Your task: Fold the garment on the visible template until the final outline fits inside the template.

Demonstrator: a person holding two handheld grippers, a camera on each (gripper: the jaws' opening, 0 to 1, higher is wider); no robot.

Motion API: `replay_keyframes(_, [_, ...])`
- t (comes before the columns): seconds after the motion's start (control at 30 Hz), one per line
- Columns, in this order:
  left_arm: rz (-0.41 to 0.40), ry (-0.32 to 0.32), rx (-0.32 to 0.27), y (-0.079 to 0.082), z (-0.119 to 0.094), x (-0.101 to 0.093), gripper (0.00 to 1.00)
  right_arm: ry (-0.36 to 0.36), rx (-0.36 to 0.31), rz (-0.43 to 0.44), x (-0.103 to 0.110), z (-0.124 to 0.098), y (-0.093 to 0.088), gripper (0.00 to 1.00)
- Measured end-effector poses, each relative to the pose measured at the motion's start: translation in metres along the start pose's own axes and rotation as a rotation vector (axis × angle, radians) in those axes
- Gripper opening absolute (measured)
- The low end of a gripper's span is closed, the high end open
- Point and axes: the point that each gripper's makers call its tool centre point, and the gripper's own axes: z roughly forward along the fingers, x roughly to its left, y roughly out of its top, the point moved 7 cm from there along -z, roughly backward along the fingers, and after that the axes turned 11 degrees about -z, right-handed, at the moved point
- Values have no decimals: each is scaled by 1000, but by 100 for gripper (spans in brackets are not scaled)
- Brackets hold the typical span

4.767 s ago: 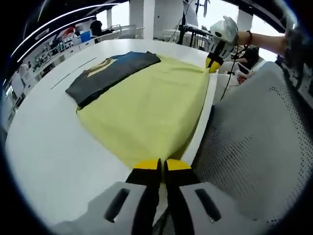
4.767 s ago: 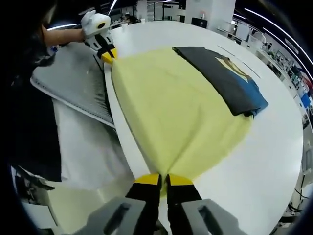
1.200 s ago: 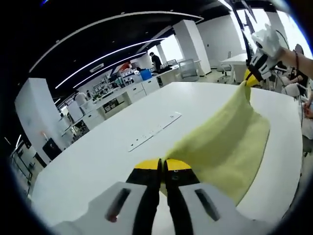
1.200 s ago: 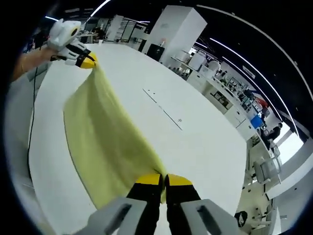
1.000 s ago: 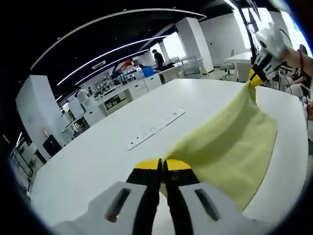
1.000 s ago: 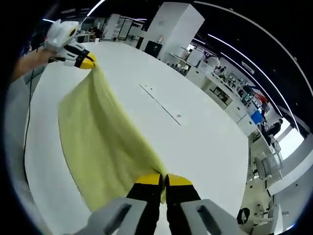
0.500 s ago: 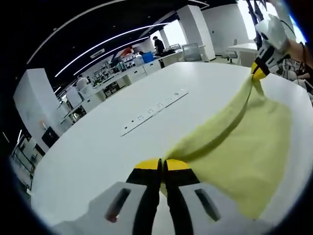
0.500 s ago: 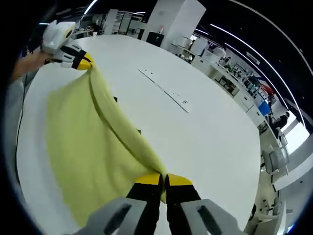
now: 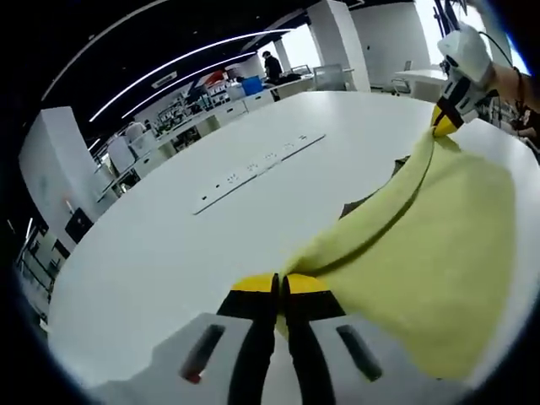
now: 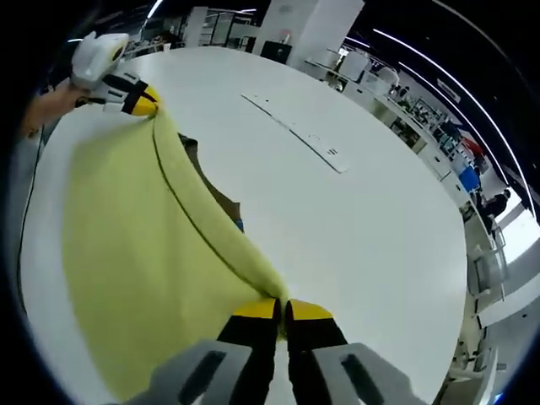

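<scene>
A yellow garment [image 9: 422, 253] hangs stretched between my two grippers above the white table [image 9: 169, 236]. My left gripper [image 9: 279, 288] is shut on one corner of it, and in the right gripper view it [image 10: 142, 102] stands at the top left. My right gripper [image 10: 283, 310] is shut on the other corner, and in the left gripper view it [image 9: 444, 119] is at the top right. The yellow garment [image 10: 126, 253] slopes down towards the person. A dark grey piece [image 10: 208, 184] with a blue bit peeks out from under its taut edge, also dark in the left gripper view [image 9: 369, 199].
A long strip of small sockets [image 9: 257, 163] runs across the table, also as a strip [image 10: 297, 132] in the right gripper view. A person's hand [image 10: 51, 105] holds the left gripper. Desks and shelves stand beyond the table's far edge.
Since 4.8 s ago both grippers lifted the yellow garment's near edge off the table. Over the last second it has come lower and further across, and the dark piece now peeks out beneath it.
</scene>
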Motion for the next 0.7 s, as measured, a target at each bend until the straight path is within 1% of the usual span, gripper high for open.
replay_keyframes(0.07, [-24, -7, 6, -3, 4, 2, 1, 4, 6, 20, 0, 2, -3, 1])
replay_keyframes(0.1, [-31, -4, 7, -4, 6, 4, 2, 10, 6, 33, 1, 3, -4, 2])
replay_keyframes(0.13, [-31, 0, 7, -4, 6, 5, 5, 18, 4, 52, 1, 4, -6, 4])
replay_keyframes(0.17, [-18, -5, -7, -3, 5, 5, 7, 23, -4, 74, -2, 5, -8, 5])
replay_keyframes(0.23, [-20, -2, -8, -3, 3, 7, 11, 27, -22, 87, -2, 4, -8, 10])
replay_keyframes(0.33, [-7, -36, -16, -4, -3, 8, 21, 23, -23, 96, -1, 0, -8, 16])
replay_keyframes(0.4, [-13, -71, -18, -6, -7, 7, 26, 27, -19, 80, 2, -4, -7, 21])
replay_keyframes(0.43, [-13, -72, -18, -7, -8, 7, 27, 27, -18, 74, 3, -5, -6, 22])
replay_keyframes(0.5, [1, -99, -19, -9, -11, 6, 30, 20, -24, 52, 5, -6, -4, 22])
replay_keyframes(0.6, [27, -111, -10, -11, -12, 5, 33, 15, -33, 39, 6, -5, -3, 22])
replay_keyframes(0.7, [101, -100, 11, -13, -9, 5, 35, 1, -31, 50, 3, -1, -4, 22])
